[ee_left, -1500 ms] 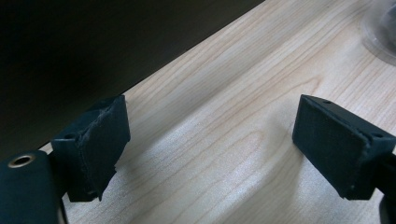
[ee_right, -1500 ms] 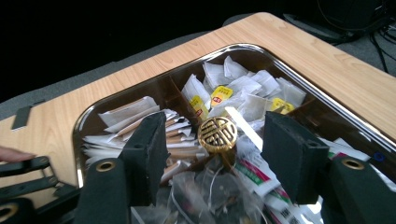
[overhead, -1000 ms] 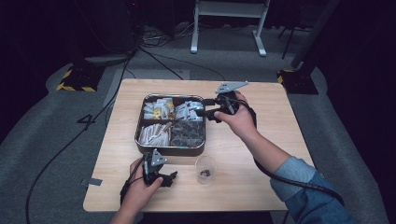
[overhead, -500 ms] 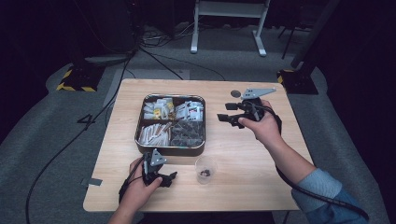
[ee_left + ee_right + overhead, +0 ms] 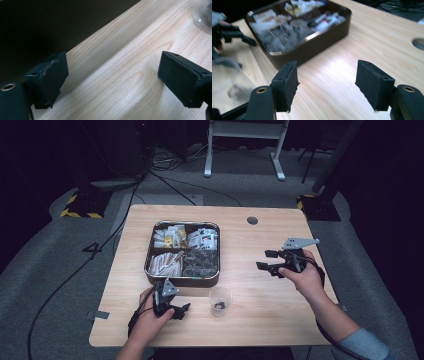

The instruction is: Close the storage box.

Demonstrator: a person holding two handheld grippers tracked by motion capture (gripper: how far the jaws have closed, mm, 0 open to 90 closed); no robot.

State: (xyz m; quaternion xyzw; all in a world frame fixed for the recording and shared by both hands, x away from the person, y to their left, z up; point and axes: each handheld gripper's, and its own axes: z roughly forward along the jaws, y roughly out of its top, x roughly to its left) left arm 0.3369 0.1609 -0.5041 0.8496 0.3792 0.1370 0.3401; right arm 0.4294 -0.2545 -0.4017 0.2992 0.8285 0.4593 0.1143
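Far left of the high view: grey floor with a black cable [image 5: 65, 285] trailing past the pale wooden worktop [image 5: 270, 315], and a yellow-and-black striped base [image 5: 80, 207] farther back. Near the worktop's front edge, toward its left: left hand [image 5: 150, 320] wrapped around the left tongs [image 5: 181, 311], low over the wood, pointing right toward a small clear plastic cup [image 5: 220, 301] with something dark in its bottom. In the left gripper view, left tongs [image 5: 112, 80] spread wide with nothing between the pads, bare wood grain beneath, the worktop's edge running diagonally behind, and the rim of the clear cup [image 5: 203, 15] at upper right. Behind hand and cup, left of centre: a dark rectangular tin [image 5: 182, 281] divided into four compartments, holding pale packets at the back, tan sticks front left, dark pieces front right. Farther right, near the back edge: a round cable hole [image 5: 252, 220]. Toward the right edge: right hand [image 5: 302, 277] holding the right tongs [image 5: 267, 260], raised, aimed left at the tin, well apart from it, grey three-cornered plate on top. In the right gripper view, right tongs [image 5: 327, 83] wide and empty, with the tin [image 5: 312, 47] ahead, blurred, the cup [image 5: 229, 82] at left, and the cable hole [image 5: 418, 43] at right.
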